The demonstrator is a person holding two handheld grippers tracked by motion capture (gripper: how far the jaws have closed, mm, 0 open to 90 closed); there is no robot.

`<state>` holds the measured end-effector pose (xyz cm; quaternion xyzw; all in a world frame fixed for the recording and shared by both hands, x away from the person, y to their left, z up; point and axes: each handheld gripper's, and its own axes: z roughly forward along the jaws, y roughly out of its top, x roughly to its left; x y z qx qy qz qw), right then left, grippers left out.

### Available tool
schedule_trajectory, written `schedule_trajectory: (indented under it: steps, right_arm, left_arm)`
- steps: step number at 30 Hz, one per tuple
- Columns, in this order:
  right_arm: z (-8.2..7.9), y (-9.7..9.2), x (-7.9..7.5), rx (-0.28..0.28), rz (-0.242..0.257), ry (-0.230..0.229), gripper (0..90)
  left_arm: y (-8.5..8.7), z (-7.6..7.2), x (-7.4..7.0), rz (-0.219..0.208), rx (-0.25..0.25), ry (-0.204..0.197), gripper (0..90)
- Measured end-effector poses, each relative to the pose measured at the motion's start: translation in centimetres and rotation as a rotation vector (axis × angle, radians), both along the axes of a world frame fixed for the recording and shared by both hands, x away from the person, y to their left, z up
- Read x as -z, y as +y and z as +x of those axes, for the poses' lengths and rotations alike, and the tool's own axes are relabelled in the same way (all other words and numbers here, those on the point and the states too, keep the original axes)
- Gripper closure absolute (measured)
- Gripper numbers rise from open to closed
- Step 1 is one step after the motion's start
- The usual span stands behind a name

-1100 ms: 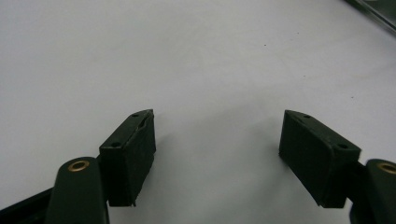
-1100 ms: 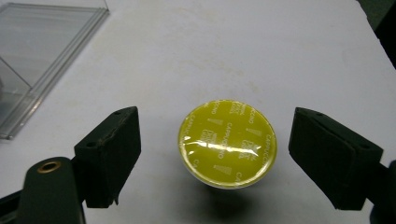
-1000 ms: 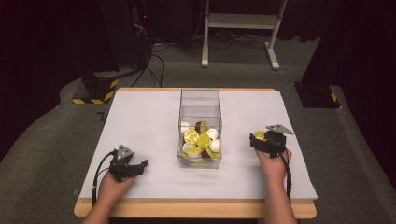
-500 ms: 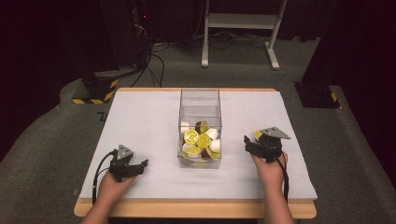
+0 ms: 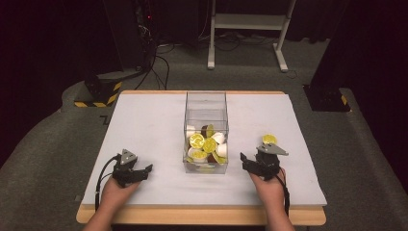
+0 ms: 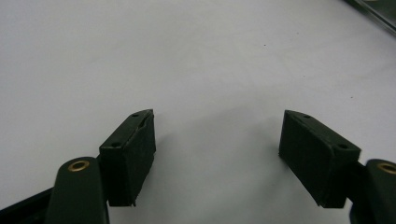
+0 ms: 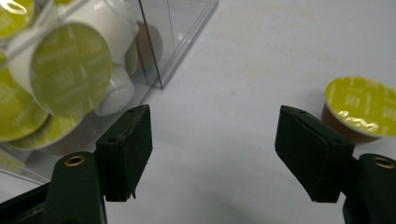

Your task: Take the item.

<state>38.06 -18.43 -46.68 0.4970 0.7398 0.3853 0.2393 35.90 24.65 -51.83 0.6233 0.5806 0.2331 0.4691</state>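
The loose coffee capsule [image 7: 362, 109] is sitting alone on the white table mat [image 5: 144, 125], foil lid up, just to the right of the right gripper [image 5: 253, 162] and well apart from the clear plastic box [image 5: 206, 103] at the table's middle, where the other capsules [image 5: 204, 143] are piling up against its near walls. In the right gripper view the capsule is lying beyond and outside the right-hand jaw, not between the pads, and nothing is touching it. Judged from its look, it is a small, light plastic cup with a brown body, stiff at the rim but thin in the wall, and the yellow-green foil lid is likely to dent or puncture under a hard point. The smooth tapered sides are probably slippery, so the better hold would be across the body just under the lid flange, one pad on each side, with modest pressure. The right gripper's jaws have just been closing and are now standing partly spread with only bare mat between them, holding nothing; the gap looks wide enough to take the capsule once the gripper is lined up on it. The left gripper [image 5: 129, 171] is resting low over the mat at the near left, jaws spread wide apart over empty mat [image 6: 219, 70], gripping and touching nothing.
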Motion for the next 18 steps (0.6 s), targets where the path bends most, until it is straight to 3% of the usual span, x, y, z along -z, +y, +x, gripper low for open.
schedule_trajectory:
  steps: [7,9,14,18]
  right_arm:
    - [1.1,0.4,3.5,0.021,-0.085,0.113,32.5]
    - [0.9,0.5,3.4,0.032,-0.075,0.076,33.2]
    - [0.6,1.0,3.6,0.012,-0.118,0.067,31.4]
    - [0.7,1.1,3.6,0.009,-0.124,0.071,30.1]
  left_arm:
    - [0.0,0.0,0.0,0.001,0.0,0.0,27.3]
    - [0.0,0.0,0.0,0.002,0.0,0.001,27.4]
    - [0.0,0.0,0.0,0.001,0.001,0.0,27.4]
    - [0.1,0.0,0.0,0.009,0.006,0.004,27.4]
